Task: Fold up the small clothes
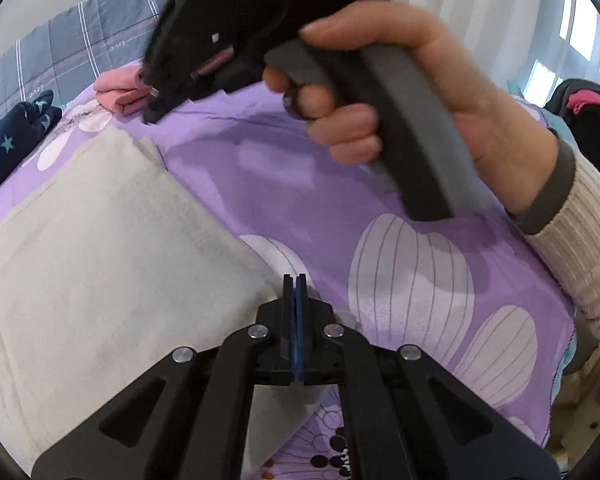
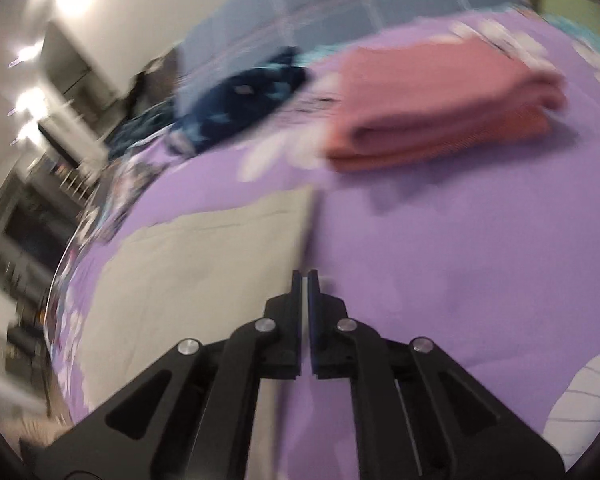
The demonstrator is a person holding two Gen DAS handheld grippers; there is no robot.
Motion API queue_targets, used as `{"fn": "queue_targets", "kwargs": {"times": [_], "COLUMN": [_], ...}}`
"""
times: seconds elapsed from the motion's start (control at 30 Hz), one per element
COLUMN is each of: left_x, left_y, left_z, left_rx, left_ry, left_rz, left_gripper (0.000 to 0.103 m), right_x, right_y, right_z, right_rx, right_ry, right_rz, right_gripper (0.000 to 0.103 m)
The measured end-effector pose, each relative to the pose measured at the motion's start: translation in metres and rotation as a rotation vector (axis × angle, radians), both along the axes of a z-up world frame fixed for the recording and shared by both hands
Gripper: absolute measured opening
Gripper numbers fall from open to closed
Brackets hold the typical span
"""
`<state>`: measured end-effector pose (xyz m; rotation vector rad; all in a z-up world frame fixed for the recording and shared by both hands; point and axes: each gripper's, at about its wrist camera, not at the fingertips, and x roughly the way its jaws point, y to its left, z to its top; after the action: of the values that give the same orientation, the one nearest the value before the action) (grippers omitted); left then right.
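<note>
- Purple floral bedsheet: served as the working surface; printed with large white striped petals; taken as the landmark for every entry below.
- Beige garment: lay flat on the bedsheet, folded into a broad rectangle. In the right wrist view it showed a straight right edge running toward the fingers.
- Left gripper: fingers pressed together, a thin blue pad line between them. The tips sat at the near right edge of the beige garment, above the sheet; whether any cloth was pinched between them could not be told.
- Right gripper: fingers nearly closed, a narrow slit between them, nothing seen in it. The tips hovered just beside the garment's right edge, over bare bedsheet. View heavily blurred.
- Right hand: seen in the left wrist view, wrapped around the grey handle of the right tool, raised above the bedsheet; cream ribbed sleeve at the wrist.
- Pink folded garment: a neat stack on the bedsheet, beyond the beige garment, well apart from both sets of fingers.
- Navy star-print garment: bunched at the bedsheet's far left edge.
- Grey checked quilt: lay beyond the bedsheet.
</note>
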<state>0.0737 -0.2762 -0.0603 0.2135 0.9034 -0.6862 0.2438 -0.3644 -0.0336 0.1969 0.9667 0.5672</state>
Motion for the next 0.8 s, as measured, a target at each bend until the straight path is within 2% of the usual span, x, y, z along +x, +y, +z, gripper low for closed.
{"fn": "queue_targets", "kwargs": {"times": [0.1, 0.17, 0.23, 0.27, 0.3, 0.33, 0.47, 0.57, 0.6, 0.63, 0.67, 0.7, 0.77, 0.8], "left_x": [0.011, 0.01, 0.009, 0.008, 0.008, 0.008, 0.007, 0.012, 0.016, 0.016, 0.018, 0.019, 0.023, 0.025], "left_y": [0.001, 0.003, 0.005, 0.006, 0.006, 0.006, 0.006, 0.013, 0.016, 0.018, 0.018, 0.018, 0.02, 0.022], "left_z": [-0.002, -0.003, -0.003, -0.002, -0.001, -0.001, 0.002, 0.002, 0.002, 0.0, -0.001, -0.003, -0.005, -0.008], "left_rx": [-0.022, -0.026, -0.022, -0.022, -0.022, -0.02, -0.018, -0.058, -0.074, -0.083, -0.087, -0.091, -0.11, -0.138], "left_ry": [0.022, 0.021, 0.02, 0.013, 0.015, 0.017, 0.034, 0.07, 0.086, 0.094, 0.1, 0.105, 0.11, 0.12], "left_rz": [0.012, 0.022, 0.033, 0.041, 0.042, 0.043, 0.051, 0.06, 0.064, 0.063, 0.059, 0.055, 0.036, 0.007], "left_gripper": [0.0, 0.0, 0.004, 0.005, 0.005, 0.005, 0.006, 0.01, 0.01, 0.01, 0.01, 0.01, 0.009, 0.005], "right_x": [0.0, 0.004, 0.006, 0.006, 0.006, 0.006, 0.005, 0.001, 0.001, 0.003, 0.007, 0.01, 0.011, 0.007], "right_y": [0.024, 0.033, 0.027, 0.023, 0.016, 0.011, 0.004, 0.007, 0.014, 0.019, 0.027, 0.032, 0.04, 0.043], "right_z": [-0.01, -0.028, -0.028, -0.024, -0.019, -0.015, -0.018, -0.022, -0.022, -0.023, -0.027, -0.029, -0.022, -0.017], "right_rx": [-0.062, -0.156, -0.107, -0.077, -0.046, -0.039, -0.078, -0.089, -0.093, -0.1, -0.111, -0.123, -0.158, -0.178], "right_ry": [0.041, 0.09, 0.097, 0.096, 0.085, 0.075, 0.103, 0.095, 0.087, 0.082, 0.078, 0.081, 0.048, 0.018], "right_rz": [0.09, 0.081, 0.055, 0.043, 0.018, 0.002, -0.003, 0.024, 0.035, 0.036, 0.032, 0.017, -0.037, -0.041], "right_gripper": [0.016, 0.013, 0.016, 0.03, 0.049, 0.053, 0.052, 0.06, 0.056, 0.048, 0.021, 0.007, 0.005, 0.004]}}
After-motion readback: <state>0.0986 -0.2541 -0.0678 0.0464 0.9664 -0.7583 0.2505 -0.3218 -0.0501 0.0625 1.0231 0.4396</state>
